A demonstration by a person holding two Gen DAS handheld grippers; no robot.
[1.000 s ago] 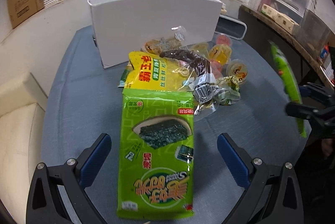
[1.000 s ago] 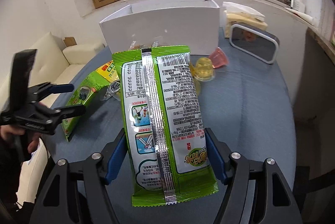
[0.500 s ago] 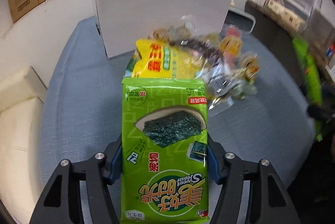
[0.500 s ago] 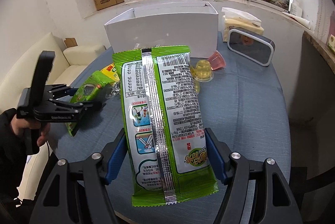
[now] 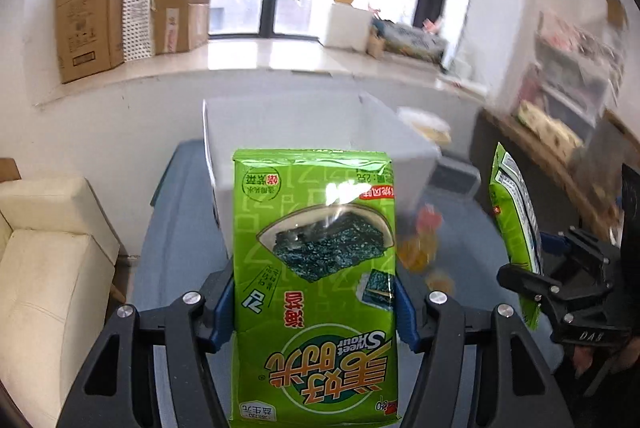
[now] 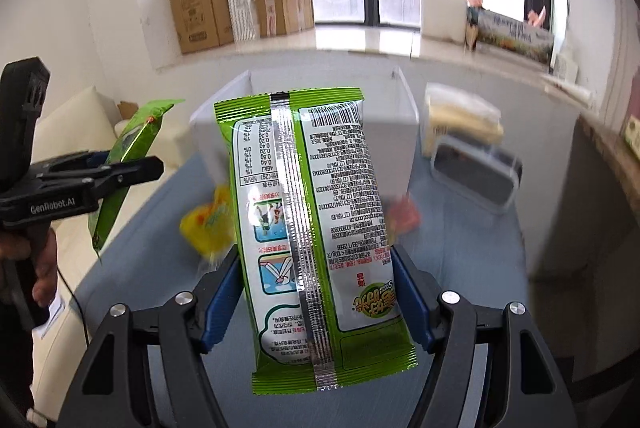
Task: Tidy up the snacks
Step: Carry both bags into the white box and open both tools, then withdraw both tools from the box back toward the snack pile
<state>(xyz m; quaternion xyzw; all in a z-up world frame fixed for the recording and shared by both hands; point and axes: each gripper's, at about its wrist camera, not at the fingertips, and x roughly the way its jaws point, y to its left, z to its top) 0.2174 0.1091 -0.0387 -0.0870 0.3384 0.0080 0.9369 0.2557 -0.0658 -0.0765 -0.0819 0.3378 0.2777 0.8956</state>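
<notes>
Whereas its jaws stood wide around the flat-lying pack a second ago, the left hand-held gripper now pinches the green seaweed snack pack lifted off the blue tabletop before the white box, while the right hand-held gripper still clamps its green foil snack pack.

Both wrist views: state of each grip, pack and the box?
Left gripper: shut on front-facing green seaweed pack, lifted.
Right gripper: shut on back-facing green seaweed pack, lifted.
White open-top box: upright on blue table.
Yellow snack bag: on table, blurred.
</notes>
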